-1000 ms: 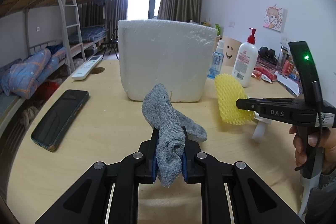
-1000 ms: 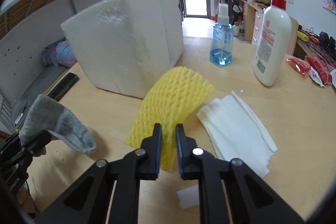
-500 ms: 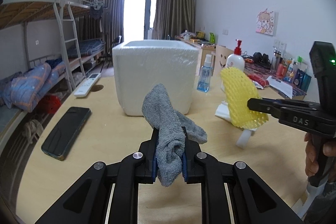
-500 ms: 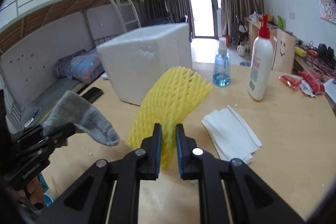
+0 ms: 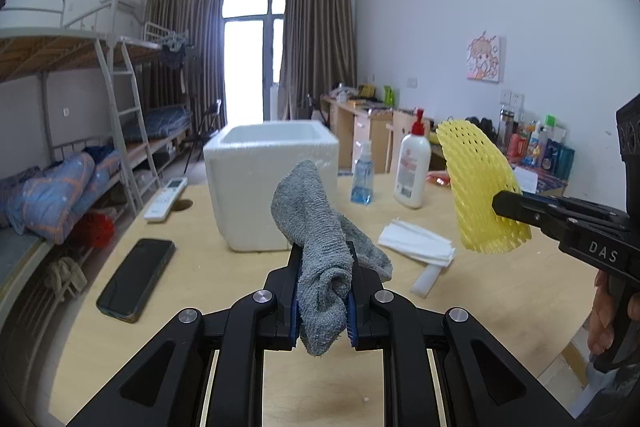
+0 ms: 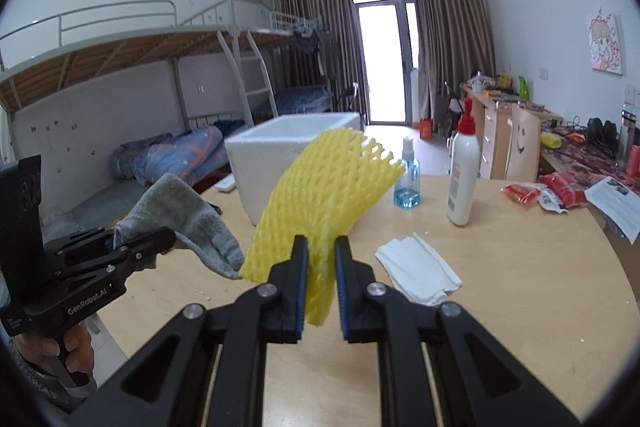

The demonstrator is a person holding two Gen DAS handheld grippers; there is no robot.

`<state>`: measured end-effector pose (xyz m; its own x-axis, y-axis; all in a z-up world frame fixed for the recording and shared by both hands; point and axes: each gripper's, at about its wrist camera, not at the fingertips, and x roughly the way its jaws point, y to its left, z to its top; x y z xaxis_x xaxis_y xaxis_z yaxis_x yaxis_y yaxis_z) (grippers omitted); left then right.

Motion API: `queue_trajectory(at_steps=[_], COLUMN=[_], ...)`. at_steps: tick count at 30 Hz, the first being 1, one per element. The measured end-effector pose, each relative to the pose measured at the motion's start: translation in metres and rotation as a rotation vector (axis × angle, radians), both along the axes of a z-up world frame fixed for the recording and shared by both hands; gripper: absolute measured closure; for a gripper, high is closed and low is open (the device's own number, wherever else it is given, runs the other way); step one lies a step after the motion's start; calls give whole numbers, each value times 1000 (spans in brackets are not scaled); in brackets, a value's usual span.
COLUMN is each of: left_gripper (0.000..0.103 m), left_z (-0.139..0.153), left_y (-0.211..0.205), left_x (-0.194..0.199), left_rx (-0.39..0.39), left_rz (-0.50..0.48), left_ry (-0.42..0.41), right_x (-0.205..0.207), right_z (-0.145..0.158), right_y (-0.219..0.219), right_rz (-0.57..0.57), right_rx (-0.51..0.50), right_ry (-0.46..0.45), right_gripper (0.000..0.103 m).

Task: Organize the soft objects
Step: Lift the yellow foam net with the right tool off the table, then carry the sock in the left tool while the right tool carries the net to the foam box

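Sock [image 5: 320, 239] was clamped in the left hand-held gripper [image 5: 322, 297], yellow foam net [image 6: 320, 203] in the right hand-held gripper [image 6: 321, 281]; the open white foam box [image 5: 272, 183] sat dead ahead, mid-frame, closer to the left one I'd say.

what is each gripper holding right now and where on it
Left gripper: grey terry sock, pinched near its bunched lower end. Right gripper: yellow foam fruit net, pinched at its bottom edge.
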<state>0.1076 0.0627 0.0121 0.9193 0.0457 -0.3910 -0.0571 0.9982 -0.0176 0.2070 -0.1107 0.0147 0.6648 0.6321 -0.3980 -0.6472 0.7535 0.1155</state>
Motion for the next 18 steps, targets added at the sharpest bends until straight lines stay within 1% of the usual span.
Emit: queue_trajectory(at_steps=[6, 11, 18], left_gripper=[85, 85, 85], left_z=[8, 12, 16], left_y=[-8, -13, -8], left_x=[-14, -24, -30], left_rx=[20, 37, 41], left_rz=[-2, -10, -8], left_ry=[-34, -57, -89], right_x=[-23, -38, -43], right_z=[10, 11, 12], right_y=[-10, -13, -22], right_rz=[5, 23, 16], right_rx=[30, 47, 71], right_ry=[-49, -72, -85], right_gripper=[87, 87, 87])
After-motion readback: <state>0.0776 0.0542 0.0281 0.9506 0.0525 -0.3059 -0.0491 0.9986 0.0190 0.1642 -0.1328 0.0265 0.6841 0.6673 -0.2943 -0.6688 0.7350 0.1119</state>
